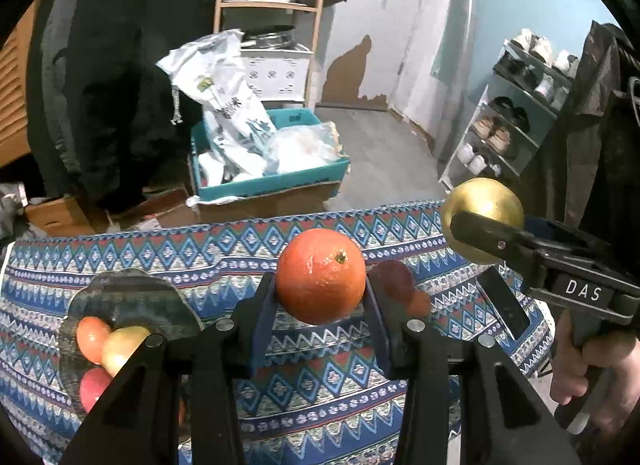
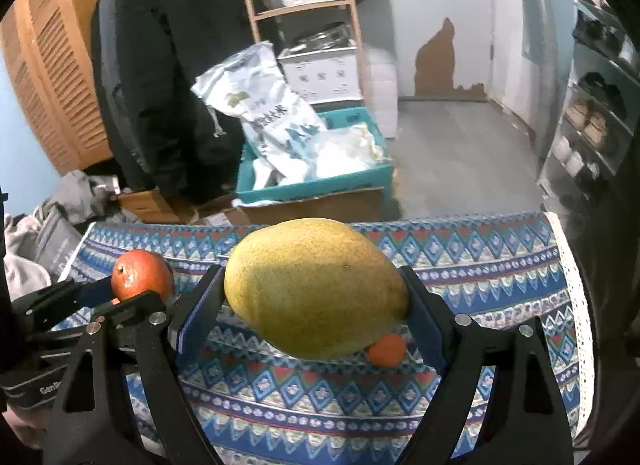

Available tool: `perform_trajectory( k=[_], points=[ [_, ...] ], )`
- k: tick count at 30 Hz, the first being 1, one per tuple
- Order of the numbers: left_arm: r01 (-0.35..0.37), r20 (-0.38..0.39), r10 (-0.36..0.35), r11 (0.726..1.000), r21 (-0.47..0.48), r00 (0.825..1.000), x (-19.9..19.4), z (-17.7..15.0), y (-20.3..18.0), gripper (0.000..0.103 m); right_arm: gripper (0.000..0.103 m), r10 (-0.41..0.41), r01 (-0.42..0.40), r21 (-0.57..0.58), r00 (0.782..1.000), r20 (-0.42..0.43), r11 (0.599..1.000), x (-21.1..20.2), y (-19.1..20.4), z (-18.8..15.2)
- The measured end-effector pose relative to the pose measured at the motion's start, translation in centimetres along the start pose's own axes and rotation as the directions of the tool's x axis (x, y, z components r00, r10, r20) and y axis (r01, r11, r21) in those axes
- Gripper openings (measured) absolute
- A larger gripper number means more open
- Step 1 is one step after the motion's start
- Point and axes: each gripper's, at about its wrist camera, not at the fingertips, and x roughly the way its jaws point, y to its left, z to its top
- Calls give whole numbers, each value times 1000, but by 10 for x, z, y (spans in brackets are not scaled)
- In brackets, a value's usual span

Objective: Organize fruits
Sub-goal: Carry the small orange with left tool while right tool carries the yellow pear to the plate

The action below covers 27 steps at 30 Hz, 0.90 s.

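Between left jaws an orange (image 1: 321, 276); between right, a mango (image 2: 316, 288).

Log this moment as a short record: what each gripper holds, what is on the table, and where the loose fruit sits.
left gripper: shut on the orange, lifted above the cloth
right gripper: shut on the yellow mango, lifted above the cloth
table cover: patterned blue tablecloth
plate: shiny, at the left of the table, holding several red and yellow fruits
loose fruit: small orange fruit lying on the cloth below the mango
background: teal box with bags on the floor
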Motion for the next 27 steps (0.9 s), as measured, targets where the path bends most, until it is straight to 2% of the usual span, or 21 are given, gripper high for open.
perform_trajectory(
  k=[9, 27],
  points=[
    [-29, 39, 31, 998, -54, 999, -21, -1, 37, 43, 85, 53, -52, -54, 999, 2, 997, 8, 43, 11],
    [-107, 30, 114, 977, -184, 993, -35, -21, 122, 43, 85, 147, -155, -133, 987, -68, 979, 53, 127, 17]
  ],
)
